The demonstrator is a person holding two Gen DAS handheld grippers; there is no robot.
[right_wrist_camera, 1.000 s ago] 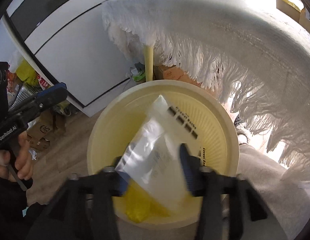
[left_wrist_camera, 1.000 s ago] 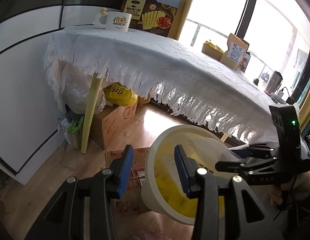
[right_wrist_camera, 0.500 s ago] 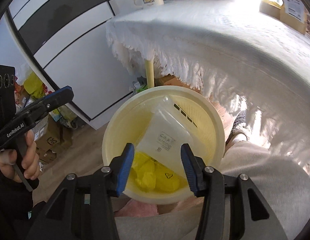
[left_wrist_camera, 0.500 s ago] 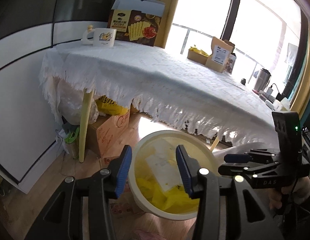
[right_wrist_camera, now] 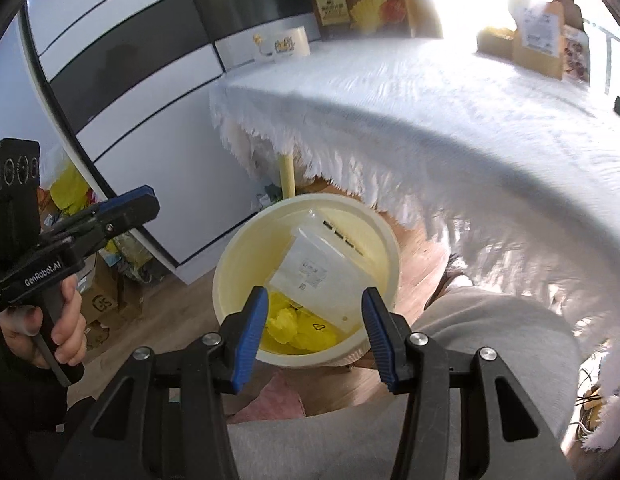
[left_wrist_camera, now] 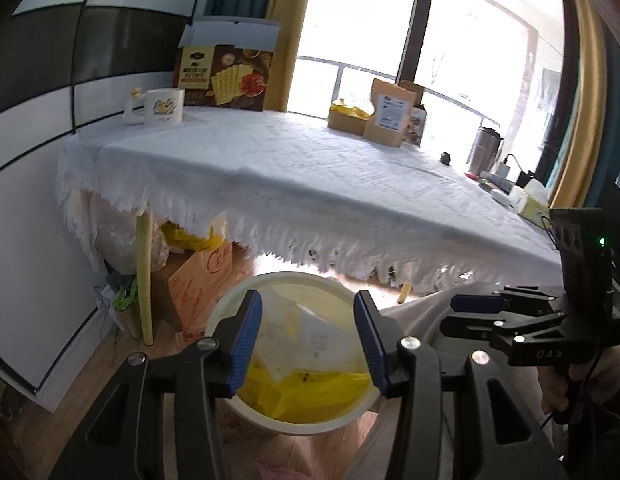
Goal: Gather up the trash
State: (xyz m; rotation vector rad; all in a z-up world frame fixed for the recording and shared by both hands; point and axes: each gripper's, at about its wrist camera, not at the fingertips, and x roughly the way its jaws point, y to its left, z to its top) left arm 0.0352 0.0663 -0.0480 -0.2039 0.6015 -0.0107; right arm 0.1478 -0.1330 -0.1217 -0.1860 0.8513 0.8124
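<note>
Cream plastic, the bin (right_wrist_camera: 383, 240) sits on the floor below and ahead of both grippers, under the fringed tablecloth (left_wrist_camera: 294, 184) edge. Inside it a clear bag (right_wrist_camera: 321, 276) leans on the far wall, its long axis running from the upper far rim down towards the near side, printed label facing up; yellow trash (right_wrist_camera: 298, 328) lies under its lower end. So at least these pieces look collected. The left gripper (left_wrist_camera: 308, 344) and right gripper (right_wrist_camera: 313, 332) both stand parted with nothing between the pads, above the bin. What is left seems to be any rubbish on the table, perhaps the pouches (left_wrist_camera: 389, 116) at its far side.
</note>
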